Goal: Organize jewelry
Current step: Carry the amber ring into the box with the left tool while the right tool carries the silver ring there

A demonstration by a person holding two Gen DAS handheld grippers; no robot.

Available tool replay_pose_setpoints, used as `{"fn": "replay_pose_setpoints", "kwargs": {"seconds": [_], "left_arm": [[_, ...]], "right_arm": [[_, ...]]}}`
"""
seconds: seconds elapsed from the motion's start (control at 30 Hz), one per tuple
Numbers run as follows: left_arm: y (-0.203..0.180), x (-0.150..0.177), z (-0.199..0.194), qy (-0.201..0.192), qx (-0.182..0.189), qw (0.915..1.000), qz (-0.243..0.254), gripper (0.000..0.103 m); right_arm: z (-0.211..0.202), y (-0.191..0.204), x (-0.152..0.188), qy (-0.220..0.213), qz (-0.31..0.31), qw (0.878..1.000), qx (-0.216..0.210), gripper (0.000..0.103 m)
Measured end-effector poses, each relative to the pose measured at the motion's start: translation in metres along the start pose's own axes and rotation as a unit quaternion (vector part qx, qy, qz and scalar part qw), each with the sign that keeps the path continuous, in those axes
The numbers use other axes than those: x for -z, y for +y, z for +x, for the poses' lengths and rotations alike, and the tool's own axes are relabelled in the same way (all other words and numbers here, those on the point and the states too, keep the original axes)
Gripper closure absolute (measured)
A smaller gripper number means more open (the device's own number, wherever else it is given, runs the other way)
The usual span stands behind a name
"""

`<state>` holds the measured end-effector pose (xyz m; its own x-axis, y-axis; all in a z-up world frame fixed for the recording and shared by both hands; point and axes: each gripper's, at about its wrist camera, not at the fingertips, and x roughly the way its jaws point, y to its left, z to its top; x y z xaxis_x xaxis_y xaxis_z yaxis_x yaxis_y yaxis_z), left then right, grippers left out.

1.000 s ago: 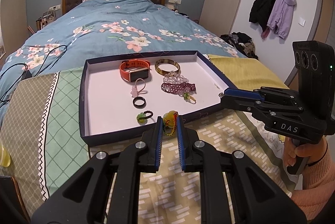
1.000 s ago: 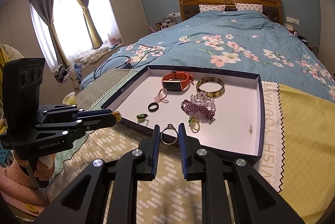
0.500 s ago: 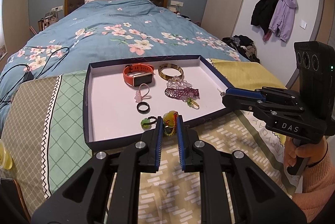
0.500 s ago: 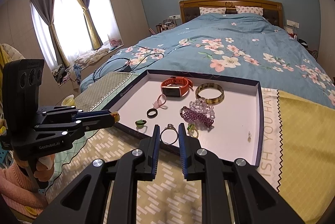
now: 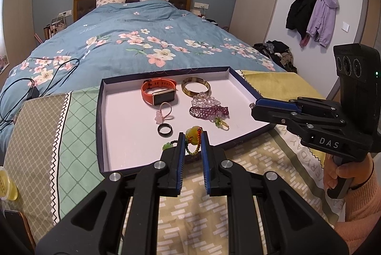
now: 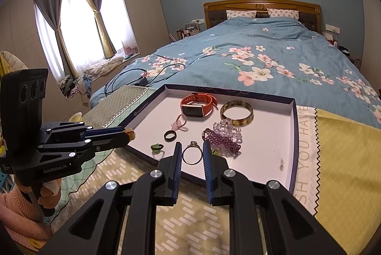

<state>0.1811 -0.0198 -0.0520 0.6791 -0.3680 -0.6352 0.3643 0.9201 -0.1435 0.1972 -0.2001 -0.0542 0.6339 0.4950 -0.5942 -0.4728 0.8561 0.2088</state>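
The shallow white-lined tray (image 5: 101, 112) holds an orange watch (image 5: 159, 93) and bangle (image 5: 195, 87); left gripper (image 5: 193, 138) pinches a yellow-beaded charm (image 5: 192, 134), right gripper (image 6: 192, 155) a slim silver ring (image 6: 192, 154).

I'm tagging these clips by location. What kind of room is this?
A bedroom in a home: a double bed with a floral duvet, a wooden headboard, and coats hanging on wall hooks. The jewelry tray sits at the bed's foot.

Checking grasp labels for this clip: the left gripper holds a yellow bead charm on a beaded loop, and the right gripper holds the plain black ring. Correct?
Not quite. The right gripper holds a thin silver ring with a small stone, as the right wrist view shows; the plain black ring lies in the tray. The left gripper does hold the yellow bead charm.
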Motion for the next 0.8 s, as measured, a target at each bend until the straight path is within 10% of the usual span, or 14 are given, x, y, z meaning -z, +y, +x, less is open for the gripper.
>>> {"fn": "replay_pose_setpoints", "kwargs": {"seconds": [0.8], "left_arm": [[0.009,-0.009,0.017,0.004,-0.013,0.9999,0.001,0.09]], "right_arm": [[0.009,-0.005,-0.008,0.003,0.003,1.0,0.0,0.087]]}}
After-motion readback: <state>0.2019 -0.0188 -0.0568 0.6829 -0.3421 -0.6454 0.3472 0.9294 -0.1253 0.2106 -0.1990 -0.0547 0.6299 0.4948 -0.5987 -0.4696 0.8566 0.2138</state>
